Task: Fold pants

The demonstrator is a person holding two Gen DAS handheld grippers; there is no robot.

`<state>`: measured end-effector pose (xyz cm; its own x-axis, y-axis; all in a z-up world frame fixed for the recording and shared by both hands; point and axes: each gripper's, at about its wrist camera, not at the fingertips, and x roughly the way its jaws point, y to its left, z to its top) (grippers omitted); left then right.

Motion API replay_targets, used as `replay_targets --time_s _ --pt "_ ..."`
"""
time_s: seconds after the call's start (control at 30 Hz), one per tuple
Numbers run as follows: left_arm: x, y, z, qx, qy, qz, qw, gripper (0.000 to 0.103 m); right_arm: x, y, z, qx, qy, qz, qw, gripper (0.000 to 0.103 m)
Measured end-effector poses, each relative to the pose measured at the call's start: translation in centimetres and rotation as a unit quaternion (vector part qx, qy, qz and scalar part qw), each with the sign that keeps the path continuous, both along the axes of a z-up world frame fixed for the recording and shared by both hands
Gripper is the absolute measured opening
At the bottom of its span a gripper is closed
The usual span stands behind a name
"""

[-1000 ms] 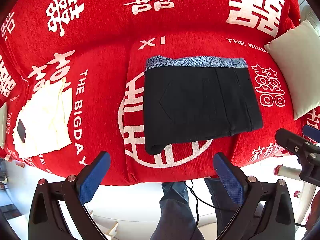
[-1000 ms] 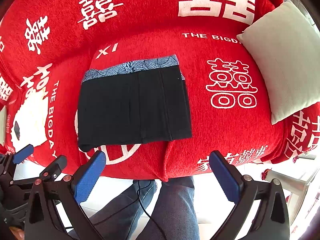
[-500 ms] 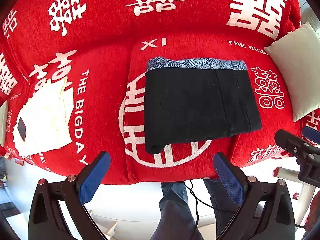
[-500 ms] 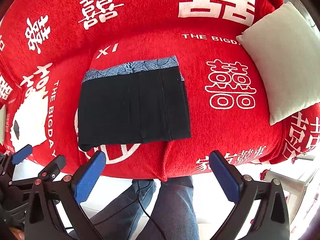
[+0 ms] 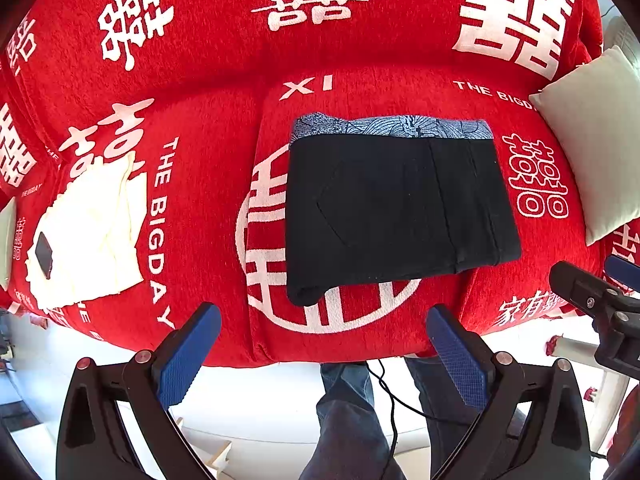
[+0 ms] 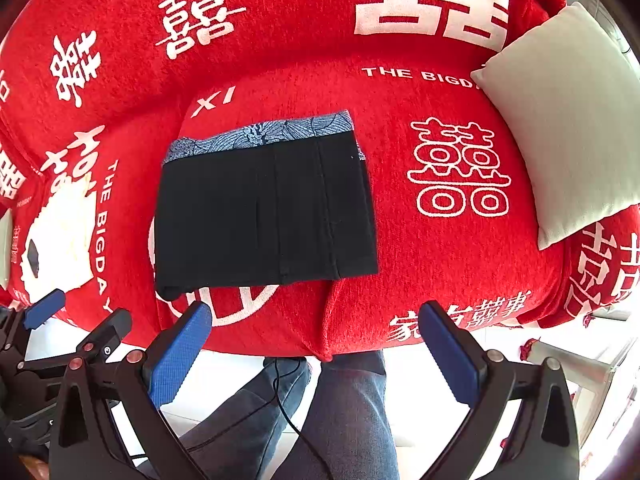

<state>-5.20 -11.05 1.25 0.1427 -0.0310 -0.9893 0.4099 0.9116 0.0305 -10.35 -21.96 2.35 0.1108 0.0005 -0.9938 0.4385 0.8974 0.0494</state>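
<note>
Red chenille with white lettering covers the sofa [image 5: 208,240] that fills both views, and its soft, bulging seat is the main risk: anything pressed or dragged across it could ruck the cover and pull the pants [image 5: 396,208] out of square. They lie at the centre of the left wrist view and left of centre in the right, a flat black rectangle with a patterned blue waistband along the far edge. The fold looks done; the loose lower-left corner, slightly curled, is what I judge most likely to spring open if nudged. A pale cushion [image 6: 568,120] leans at the right edge, and a cream cloth [image 5: 92,236] with a small dark item on it lies at the left. Below the seat are white floor and the person's jeans. Left gripper [image 5: 320,352] and right gripper [image 6: 316,348] both hang spread wide, holding nothing, clear of the seat.
</note>
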Motion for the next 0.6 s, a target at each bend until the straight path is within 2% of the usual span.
replay_targets --time_s 0.6 --pt "-0.15 0.02 -0.30 0.002 0.005 0.009 0.9999 0.103 0.04 0.15 -0.03 0.002 0.000 0.004 1.000 0.103"
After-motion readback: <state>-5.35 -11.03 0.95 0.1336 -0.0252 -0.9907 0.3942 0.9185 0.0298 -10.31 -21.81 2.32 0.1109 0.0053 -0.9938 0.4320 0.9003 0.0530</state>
